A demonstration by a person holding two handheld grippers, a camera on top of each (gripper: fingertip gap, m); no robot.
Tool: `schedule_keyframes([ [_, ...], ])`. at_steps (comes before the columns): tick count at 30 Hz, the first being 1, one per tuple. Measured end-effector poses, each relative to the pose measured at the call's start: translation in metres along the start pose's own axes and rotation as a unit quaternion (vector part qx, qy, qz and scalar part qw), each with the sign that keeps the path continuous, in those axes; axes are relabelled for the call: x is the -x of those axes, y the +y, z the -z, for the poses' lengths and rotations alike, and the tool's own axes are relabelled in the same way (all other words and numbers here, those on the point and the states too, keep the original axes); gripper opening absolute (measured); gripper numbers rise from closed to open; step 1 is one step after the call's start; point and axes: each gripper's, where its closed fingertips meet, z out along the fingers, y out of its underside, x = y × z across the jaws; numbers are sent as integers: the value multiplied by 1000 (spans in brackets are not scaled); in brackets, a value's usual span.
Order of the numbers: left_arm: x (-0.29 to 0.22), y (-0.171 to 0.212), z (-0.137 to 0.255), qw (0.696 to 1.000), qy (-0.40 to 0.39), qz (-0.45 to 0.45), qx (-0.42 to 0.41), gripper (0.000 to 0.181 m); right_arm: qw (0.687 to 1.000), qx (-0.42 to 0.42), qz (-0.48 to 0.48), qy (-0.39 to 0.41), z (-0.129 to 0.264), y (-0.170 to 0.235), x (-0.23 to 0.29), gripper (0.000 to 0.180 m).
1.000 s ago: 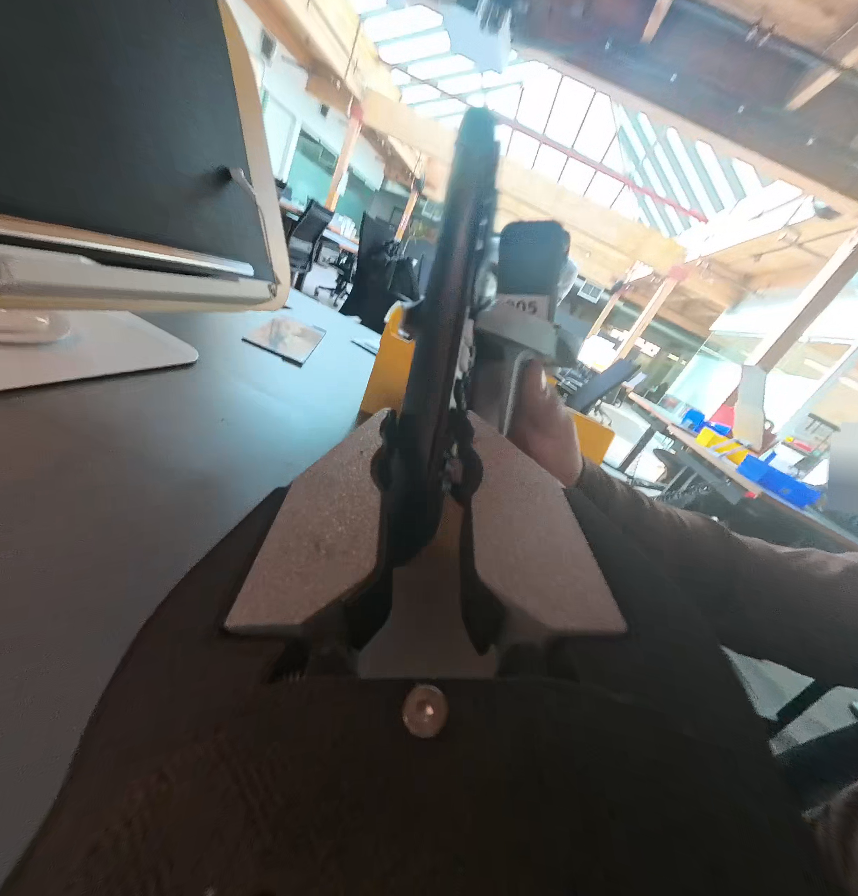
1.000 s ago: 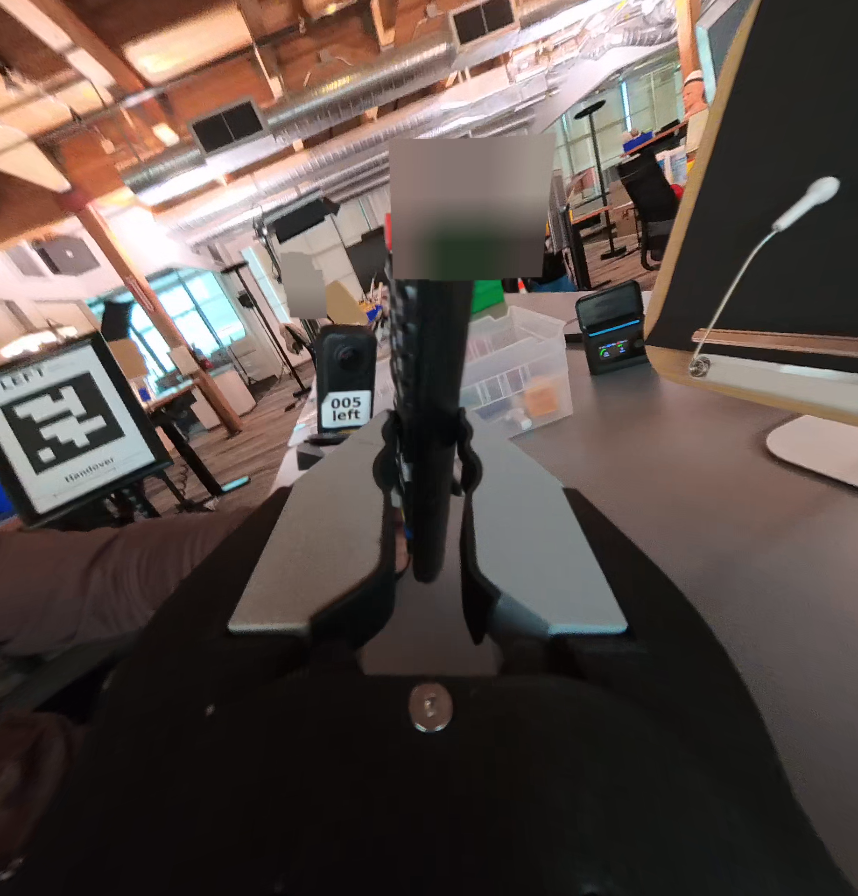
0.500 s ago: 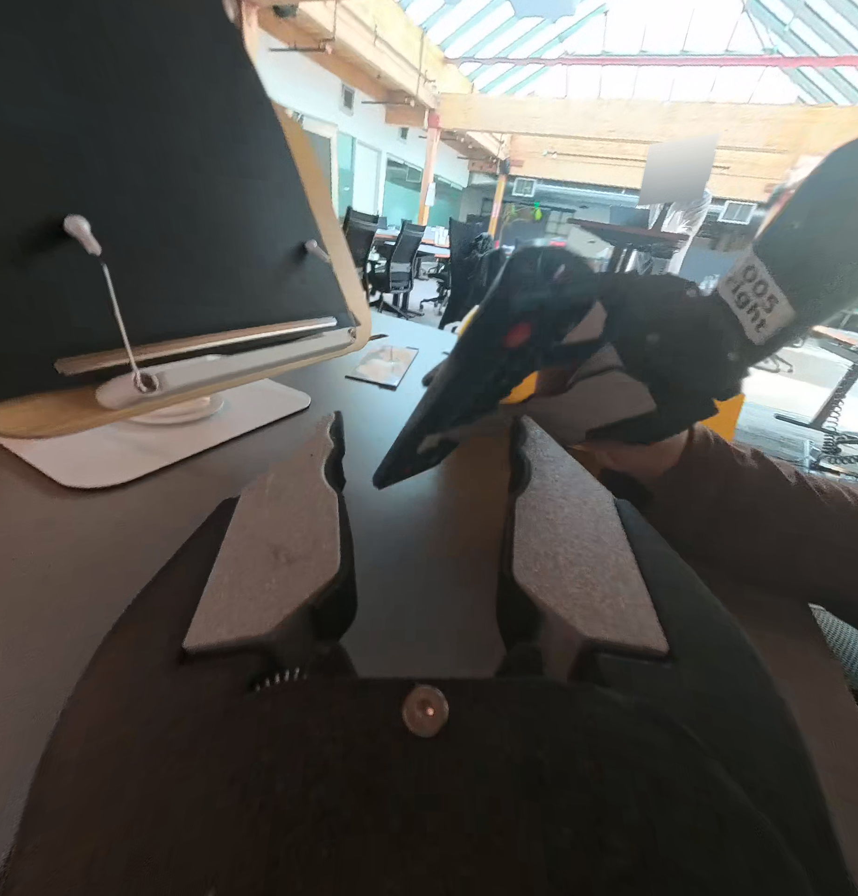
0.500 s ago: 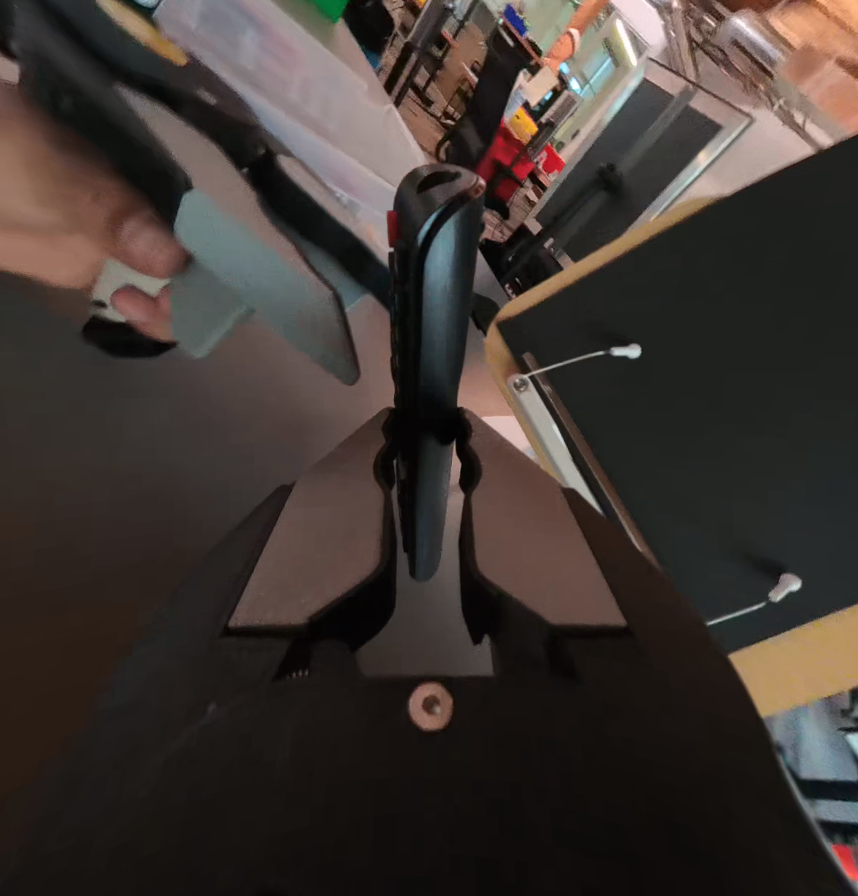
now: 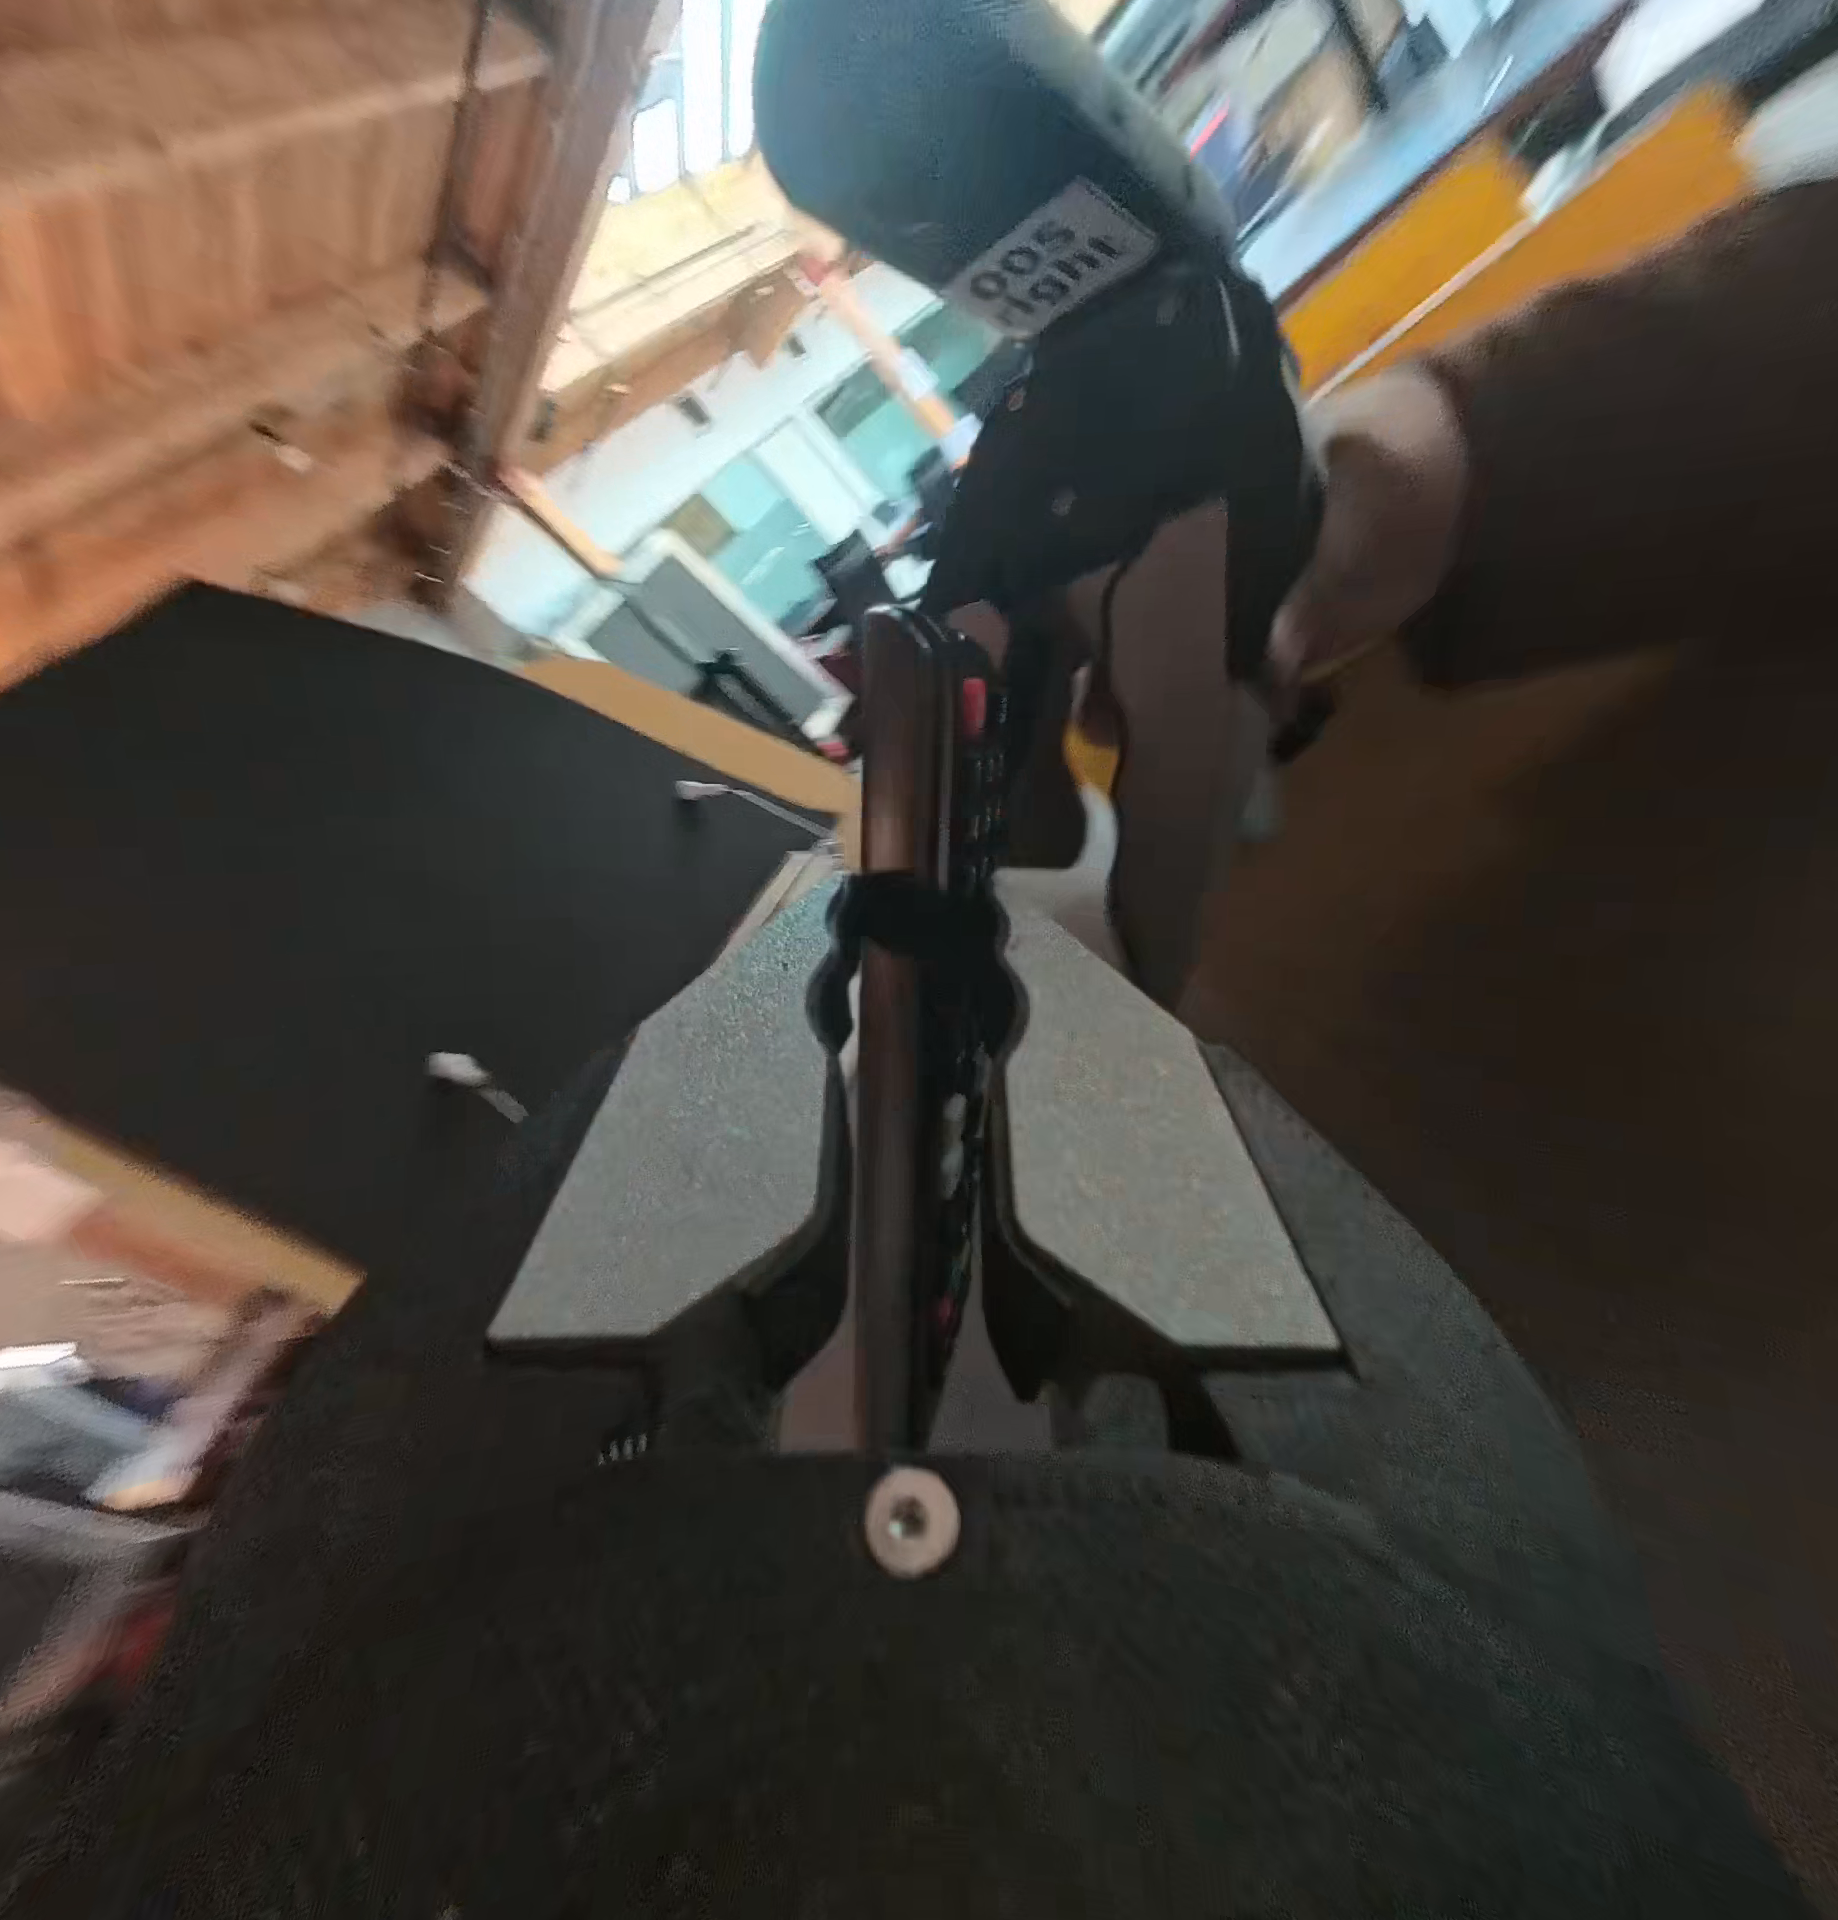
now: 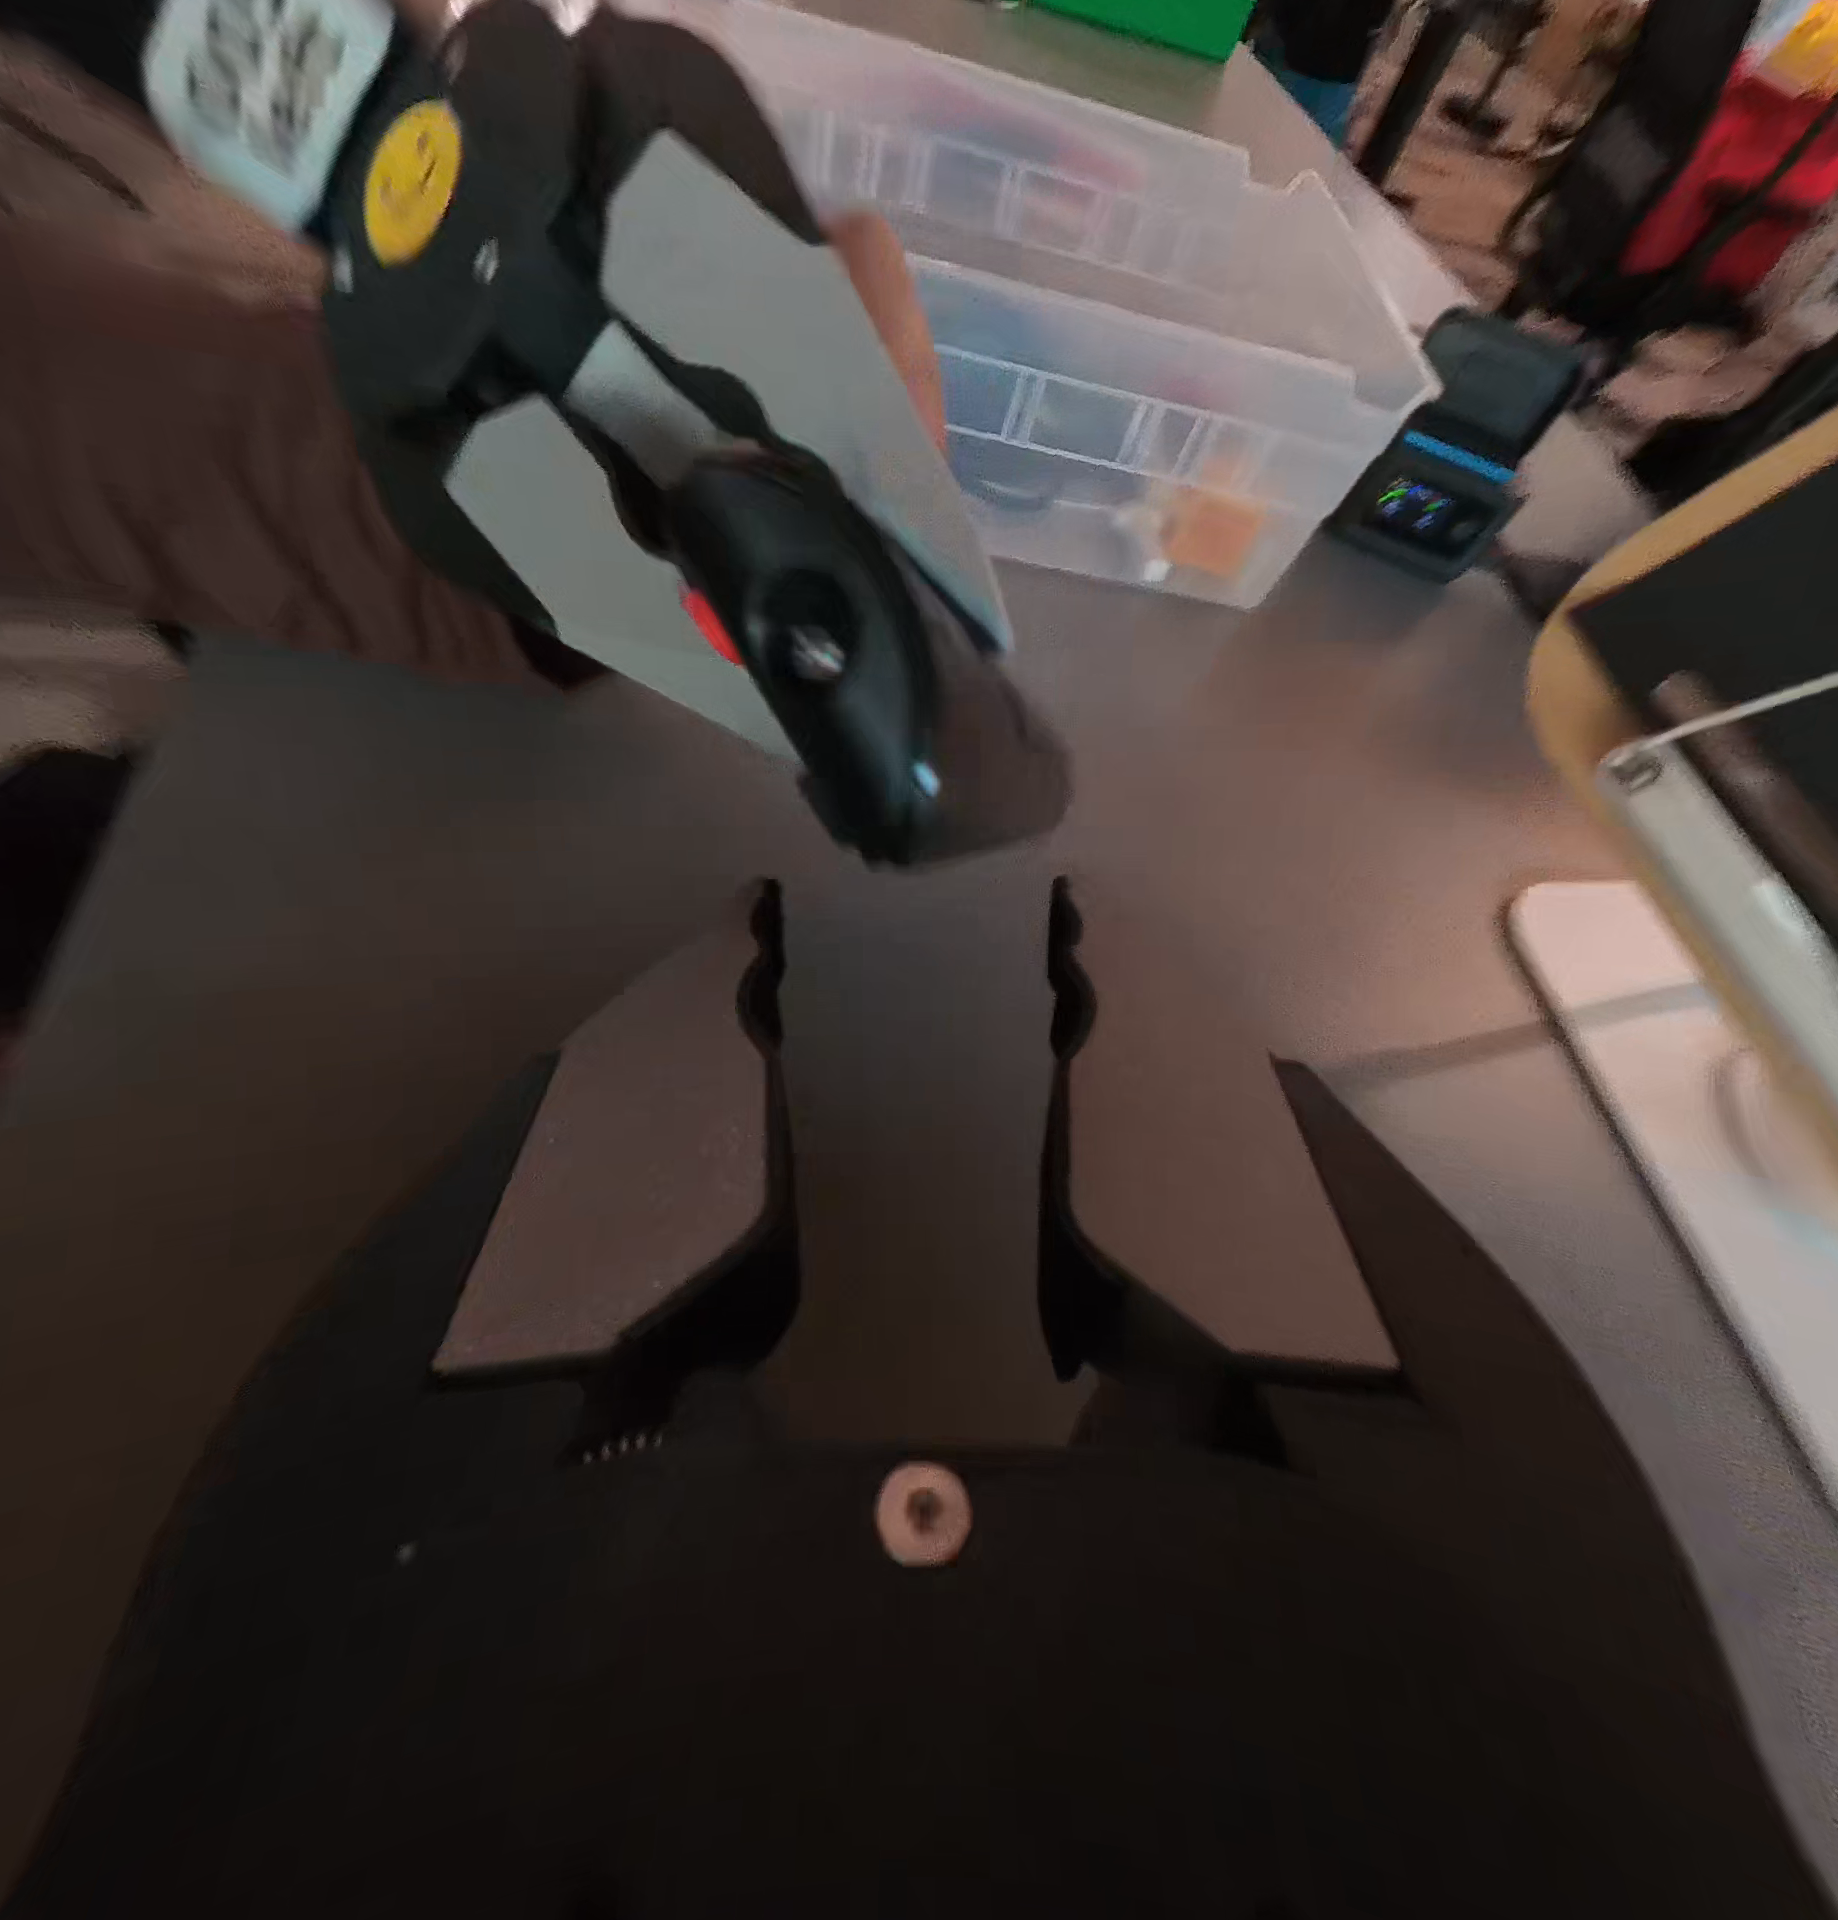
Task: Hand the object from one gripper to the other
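Right now I am holding the black remote control [image 5: 899, 1039] in my left gripper [image 5: 915, 914], whose two grey fingers [image 5: 707, 1174] are pressing against its flat sides. It is standing edge-on between them, with its button face and a red button turned toward the right finger. From my right wrist view, the left gripper [image 6: 790, 582] is showing up ahead with the remote control [image 6: 821, 665] pointing end-on toward me above the dark worktop [image 6: 375, 831]. My right gripper [image 6: 910, 914] is standing wide apart and carrying nothing, its tips sitting just below the near end of the remote without touching it. A clear plastic box [image 6: 1154, 364] is resting toward the far edge of the worktop, a small black device [image 6: 1455, 478] beside it, and a monitor stand [image 6: 1673, 1039] is occupying the right edge.
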Motion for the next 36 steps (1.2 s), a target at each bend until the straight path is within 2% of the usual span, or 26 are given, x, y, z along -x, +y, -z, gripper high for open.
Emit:
schedule_keyframes([
  [4,3,-1,2,974,-67,-212,39,18,980,-74,-175,-64,23,-5,-18,59],
  [6,-4,-4,3,953,-75,-290,45,18,956,-106,-254,-101,30,-5,-26,46],
  [7,-12,-5,3,941,-70,-327,46,18,941,-123,-291,-120,32,-6,-28,56],
  [9,-24,-6,6,920,-64,-383,44,19,913,-147,-332,-186,39,-12,-22,59],
  [13,-53,-15,11,886,-47,-461,10,19,886,-145,-367,-245,30,-18,-6,59],
  [17,-75,-32,12,879,-39,-475,-33,18,866,-88,-374,-319,-2,-19,32,64],
  [18,-80,-33,11,879,-33,-474,-39,18,855,-77,-378,-346,-8,-21,43,59],
  [19,-85,-33,10,880,-22,-472,-43,19,832,-76,-388,-390,-6,-27,53,55],
  [20,-89,-30,9,881,-16,-471,-40,18,812,-73,-397,-422,-4,-32,59,35],
  [21,-91,-27,8,883,-13,-468,-32,17,806,-70,-400,-431,-5,-32,59,29],
  [23,-88,-16,4,904,-5,-428,-1,19,821,-75,-405,-395,-8,-26,47,27],
  [25,-81,-6,1,938,10,-346,25,25,847,-104,-395,-340,-3,-26,26,26],
  [27,-71,-2,0,974,29,-220,31,31,879,-160,-365,-262,9,-33,-3,25],
  [29,-65,-1,3,995,65,-72,16,36,913,-193,-319,-167,23,-36,-28,23],
  [32,-33,11,4,993,53,107,18,45,943,-243,-221,-51,44,-47,-47,22],
  [36,-11,29,5,955,61,290,19,62,948,-292,-117,-39,52,-70,-29,22],
])
